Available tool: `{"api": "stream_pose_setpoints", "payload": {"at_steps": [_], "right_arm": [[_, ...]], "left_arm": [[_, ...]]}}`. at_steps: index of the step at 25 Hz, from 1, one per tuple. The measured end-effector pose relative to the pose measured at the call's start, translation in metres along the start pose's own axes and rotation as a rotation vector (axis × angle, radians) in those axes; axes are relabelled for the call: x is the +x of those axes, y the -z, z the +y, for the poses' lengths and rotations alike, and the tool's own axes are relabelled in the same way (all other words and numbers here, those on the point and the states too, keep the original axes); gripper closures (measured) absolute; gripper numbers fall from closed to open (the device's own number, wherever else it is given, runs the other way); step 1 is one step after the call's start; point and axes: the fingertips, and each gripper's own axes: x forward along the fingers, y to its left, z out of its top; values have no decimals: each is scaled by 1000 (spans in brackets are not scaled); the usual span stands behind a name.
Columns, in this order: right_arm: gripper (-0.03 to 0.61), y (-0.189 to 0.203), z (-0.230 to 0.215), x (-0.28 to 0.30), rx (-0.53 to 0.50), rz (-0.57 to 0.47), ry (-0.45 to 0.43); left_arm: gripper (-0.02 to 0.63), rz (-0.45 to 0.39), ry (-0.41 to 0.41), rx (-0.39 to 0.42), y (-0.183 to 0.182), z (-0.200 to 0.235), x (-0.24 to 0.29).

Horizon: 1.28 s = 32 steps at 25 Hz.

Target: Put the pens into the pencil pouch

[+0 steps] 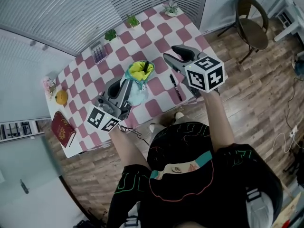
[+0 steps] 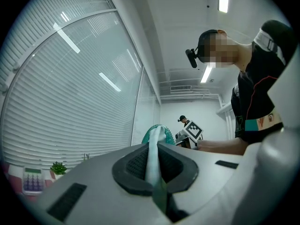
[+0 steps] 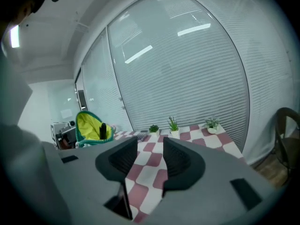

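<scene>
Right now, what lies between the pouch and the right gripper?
A black pen lies on the checked cloth, between the pouch and the right gripper, as the head view shows.

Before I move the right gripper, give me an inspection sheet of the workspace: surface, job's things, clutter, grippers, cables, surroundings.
Surface: table with a pink and white checked top.
Job's things: pouch standing open, one pen sticking out of it; another pen lying flat on the table.
Clutter: calculator, three small plants, red book, a yellow thing by the left edge.
Grippers: left gripper, fingers shut on the pouch's edge; right gripper, fingers apart, nothing between them.
Cables: thin dark wire at the table's near edge; pale cord on the floor.
Surroundings: blinds, wood floor, chair.
</scene>
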Motion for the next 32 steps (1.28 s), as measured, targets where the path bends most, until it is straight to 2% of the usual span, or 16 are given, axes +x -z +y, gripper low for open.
{"api": "stream_pose_setpoints", "payload": {"at_steps": [9,17,21,27,32], "right_arm": [[417,84,-10,23,20,298,48],[419,145,-24,36,84,472,75],[420,171,-23,39,103,549,67],[438,195,-31,45,110,617,102],[450,214,-31,48,70,674,125]], "left_arm": [[614,30,-36,-57,24,-2,-17],[614,61,-48,-116,50,-4,-28],[614,83,-48,-141,59,-9,-32],[614,114,-49,-173,73,-11,-36],[614,145,-66,-206,87,-11,-41]]}}
